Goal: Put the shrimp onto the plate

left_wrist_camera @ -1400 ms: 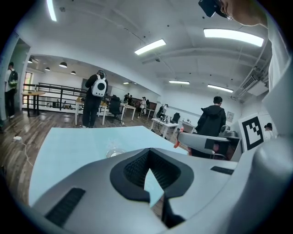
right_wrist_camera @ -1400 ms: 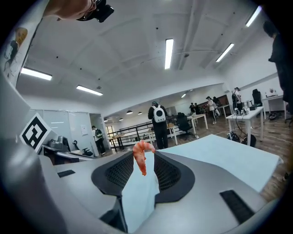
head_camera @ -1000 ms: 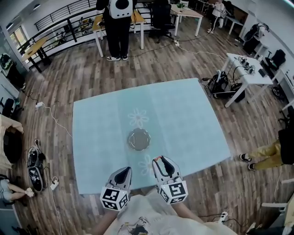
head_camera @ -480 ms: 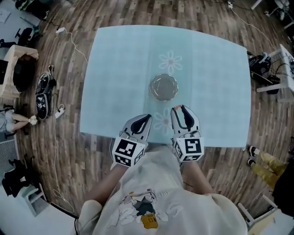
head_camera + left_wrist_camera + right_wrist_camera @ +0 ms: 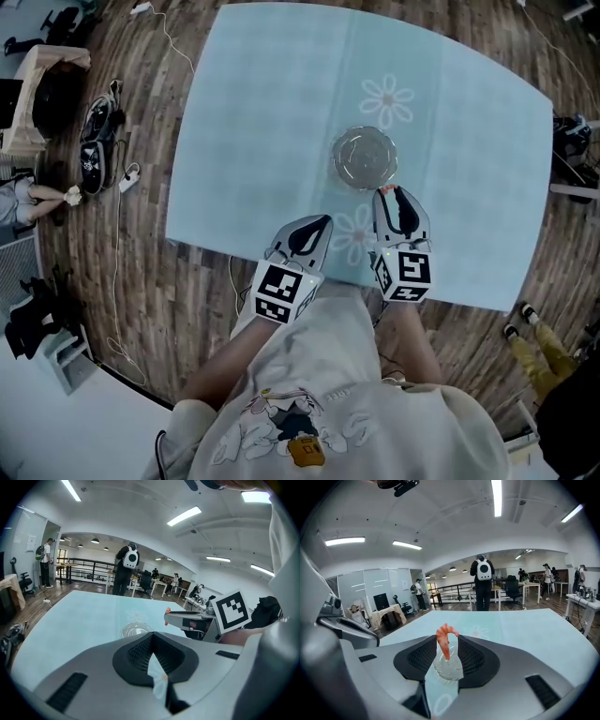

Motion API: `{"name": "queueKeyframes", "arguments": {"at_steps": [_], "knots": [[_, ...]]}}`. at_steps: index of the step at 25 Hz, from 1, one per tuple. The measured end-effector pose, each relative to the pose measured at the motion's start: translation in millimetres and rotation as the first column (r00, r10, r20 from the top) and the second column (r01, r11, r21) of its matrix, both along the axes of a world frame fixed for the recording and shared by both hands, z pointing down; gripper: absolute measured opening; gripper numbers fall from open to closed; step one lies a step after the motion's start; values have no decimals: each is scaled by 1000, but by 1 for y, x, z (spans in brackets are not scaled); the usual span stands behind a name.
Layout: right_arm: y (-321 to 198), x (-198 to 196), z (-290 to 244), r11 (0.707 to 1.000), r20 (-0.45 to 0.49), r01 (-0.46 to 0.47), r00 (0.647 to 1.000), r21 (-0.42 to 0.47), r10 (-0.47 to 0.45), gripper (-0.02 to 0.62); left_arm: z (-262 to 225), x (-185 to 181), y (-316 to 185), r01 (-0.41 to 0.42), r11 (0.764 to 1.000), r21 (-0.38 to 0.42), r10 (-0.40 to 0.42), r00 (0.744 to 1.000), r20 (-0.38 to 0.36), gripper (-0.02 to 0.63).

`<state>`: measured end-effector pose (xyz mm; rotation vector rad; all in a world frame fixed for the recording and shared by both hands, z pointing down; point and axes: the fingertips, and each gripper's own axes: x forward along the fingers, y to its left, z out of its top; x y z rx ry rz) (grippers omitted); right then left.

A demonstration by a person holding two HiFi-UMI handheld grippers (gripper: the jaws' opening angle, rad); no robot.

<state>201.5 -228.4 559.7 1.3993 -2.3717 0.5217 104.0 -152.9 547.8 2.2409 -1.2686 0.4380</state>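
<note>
Shrimp [image 5: 443, 640]: we judge it light, soft, slippery; take mid-body.
Right gripper [image 5: 447, 638]: pinches the shrimp.
Left gripper [image 5: 151, 638]: pressed together, empty.

- In the head view the shrimp [image 5: 381, 190] is only an orange speck at the tip of the right tool [image 5: 392, 195], too small to show its shape.
- In the right gripper view the jaws hide most of the plate [image 5: 448, 668].
- In the left gripper view the left tool [image 5: 153, 660] covers the plate's near rim.
- A person [image 5: 37, 194] is cut off by the head view's left edge.
</note>
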Motion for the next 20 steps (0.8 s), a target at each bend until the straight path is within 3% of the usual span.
{"name": "queueKeyframes", "arguments": {"at_steps": [8,13,20], "knots": [[-39,2,59,992,-55,4,998,-128,-12,156,42,4,-28,36,998,-57,-36,999,-6,6],[-52,-12,94,982,-90,93,990,-165,-109,156,67,9,-37,54,995,-85,-55,998,-8,8],[-85,-33,118,970,-43,134,988,-205,-146,156,78,5,-53,87,991,-103,-88,996,-5,8]]}}
